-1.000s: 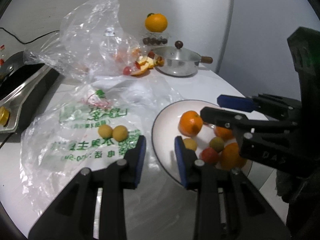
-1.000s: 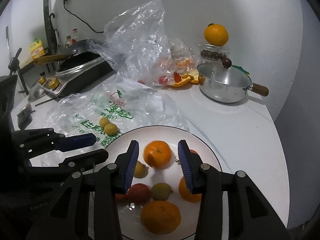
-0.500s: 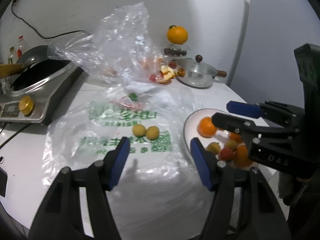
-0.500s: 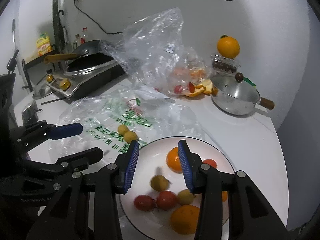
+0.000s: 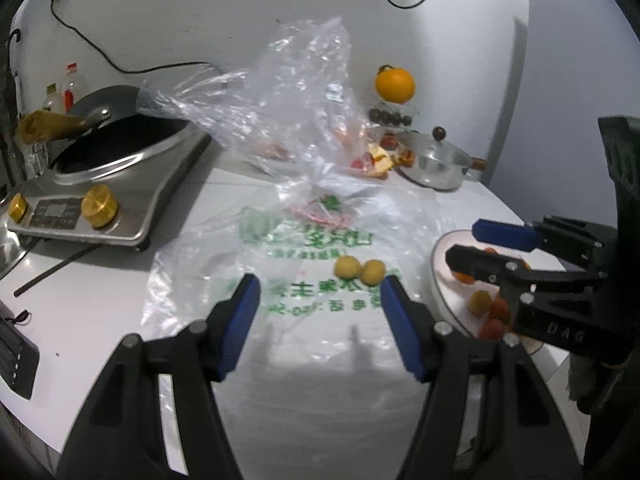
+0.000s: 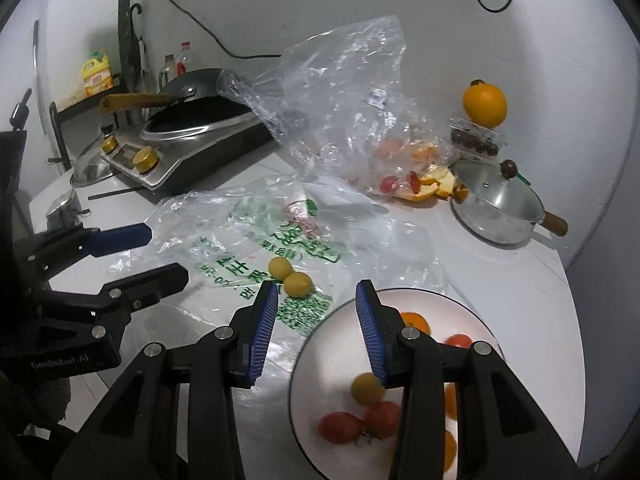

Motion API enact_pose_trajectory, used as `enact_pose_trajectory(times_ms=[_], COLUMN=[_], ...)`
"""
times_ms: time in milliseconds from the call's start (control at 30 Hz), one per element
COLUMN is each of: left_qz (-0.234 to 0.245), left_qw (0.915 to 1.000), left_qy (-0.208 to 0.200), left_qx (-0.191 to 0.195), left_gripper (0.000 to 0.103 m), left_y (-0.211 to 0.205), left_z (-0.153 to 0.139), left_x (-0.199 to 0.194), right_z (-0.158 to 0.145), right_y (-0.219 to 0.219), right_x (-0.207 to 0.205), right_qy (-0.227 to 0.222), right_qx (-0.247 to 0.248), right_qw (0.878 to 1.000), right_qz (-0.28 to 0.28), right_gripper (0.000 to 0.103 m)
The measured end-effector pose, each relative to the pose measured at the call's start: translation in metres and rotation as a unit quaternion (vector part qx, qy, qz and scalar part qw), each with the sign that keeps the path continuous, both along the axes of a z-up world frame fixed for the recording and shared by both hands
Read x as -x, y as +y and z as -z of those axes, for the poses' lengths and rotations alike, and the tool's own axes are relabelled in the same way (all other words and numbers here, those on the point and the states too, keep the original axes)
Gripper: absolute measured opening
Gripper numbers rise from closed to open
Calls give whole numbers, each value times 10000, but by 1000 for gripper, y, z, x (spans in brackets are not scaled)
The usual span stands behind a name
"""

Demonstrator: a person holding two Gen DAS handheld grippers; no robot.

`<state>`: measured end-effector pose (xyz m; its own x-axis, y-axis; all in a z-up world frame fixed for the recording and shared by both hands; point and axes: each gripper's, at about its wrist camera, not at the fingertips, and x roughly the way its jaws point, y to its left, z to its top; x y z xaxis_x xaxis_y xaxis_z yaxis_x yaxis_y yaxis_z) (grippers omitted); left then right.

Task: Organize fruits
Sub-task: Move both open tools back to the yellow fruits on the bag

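Both grippers have pulled back from the plate since a second ago, and the left gripper (image 5: 320, 308) has spread its jaws much wider, holding nothing above the printed bag (image 5: 312, 240). At far left a wok (image 6: 192, 108) sits on an induction cooker (image 5: 104, 184) with gold knobs, bottles behind it against the wall. A crumpled clear bag (image 6: 340, 92) rises at the back of the table (image 5: 100, 280), with orange peel (image 6: 432, 188) and a red fruit at its foot. The flat printed bag lies in front of it, and on it two yellow fruits (image 5: 360, 270) touch each other, just ahead of the left gripper's right finger. In the right wrist view the same pair (image 6: 289, 276) lies just beyond the left fingertip of the right gripper (image 6: 316, 320), whose jaws stand moderately apart and empty, hovering over the near-left rim of the plate (image 6: 332, 344). The plate holds a yellow fruit (image 6: 366, 389), two red ones (image 6: 360, 422) and several orange ones (image 6: 416, 322), partly hidden behind the right finger. Farther right a lidded steel pan (image 6: 500, 208) stands near the table's back edge, and behind it an orange (image 6: 485, 105) sits atop a clear box of dark round fruits (image 6: 474, 142).
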<state>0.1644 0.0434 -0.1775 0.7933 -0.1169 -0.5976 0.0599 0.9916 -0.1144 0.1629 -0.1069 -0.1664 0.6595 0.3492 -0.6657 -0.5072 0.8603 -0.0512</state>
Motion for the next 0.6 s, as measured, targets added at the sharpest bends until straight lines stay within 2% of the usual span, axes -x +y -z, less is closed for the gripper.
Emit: enact_pose_trajectory(times_ms=[600], left_qz=[-424], left_qw=[9989], left_qy=[-204], left_qx=[-51], left_gripper=[64], left_y=[55], left_z=[10], left_x=[-12], right_z=[25], right_y=[63], right_x=[-34], right_qy=[240], right_qx=[442], right_qw=[9985], right_qz=[-235], right_gripper=[42])
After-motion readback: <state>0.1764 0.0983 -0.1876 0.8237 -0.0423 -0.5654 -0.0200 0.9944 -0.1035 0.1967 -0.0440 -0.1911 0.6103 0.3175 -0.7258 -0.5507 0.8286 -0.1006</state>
